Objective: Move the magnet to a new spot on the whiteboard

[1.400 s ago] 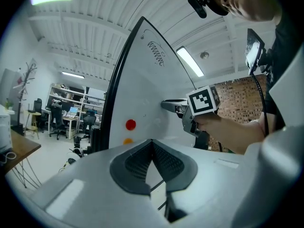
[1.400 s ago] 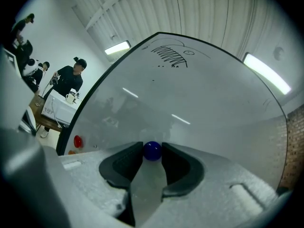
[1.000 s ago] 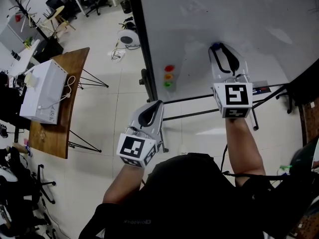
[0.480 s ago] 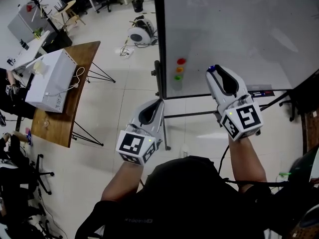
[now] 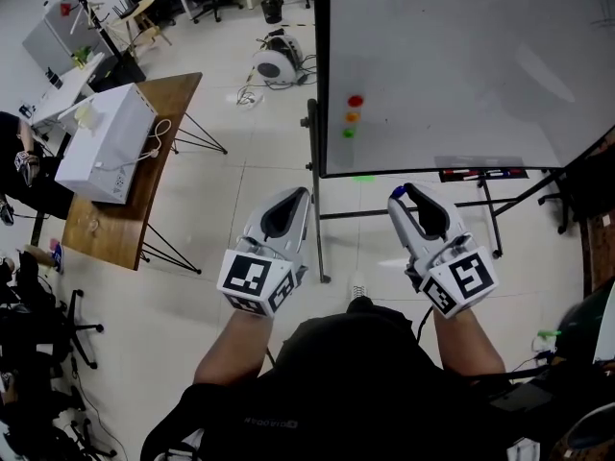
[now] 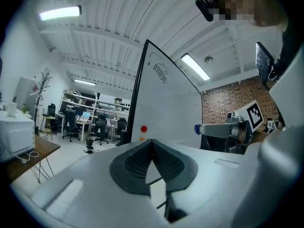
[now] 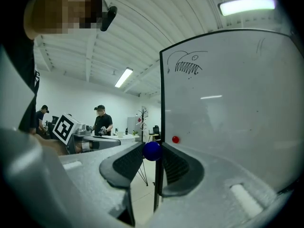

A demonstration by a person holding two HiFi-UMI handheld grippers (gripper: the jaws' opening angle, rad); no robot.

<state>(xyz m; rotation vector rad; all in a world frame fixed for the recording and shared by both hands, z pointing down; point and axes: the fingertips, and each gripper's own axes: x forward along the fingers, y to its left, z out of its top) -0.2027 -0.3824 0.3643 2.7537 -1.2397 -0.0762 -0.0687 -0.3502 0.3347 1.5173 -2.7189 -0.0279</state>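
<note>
Magnet (image 7: 152,151), blue, is off the board, gripped at the jaw tips of the right gripper (image 5: 404,196). Whiteboard (image 5: 480,65) stands ahead, apart from both tools. Left gripper (image 6: 152,144) is closed and empty. Recommended: carry to bare board away from the red magnet (image 5: 356,101), seat squarely, then release.

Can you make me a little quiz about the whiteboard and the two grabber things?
1. True or false: the right gripper is pinching a blue magnet.
2. How many magnets sit in the column of magnets on the whiteboard? A one, B three, C five.
3. Fill in: the top magnet of that column is ___.

Key: 1 true; 2 B; 3 red.
</note>
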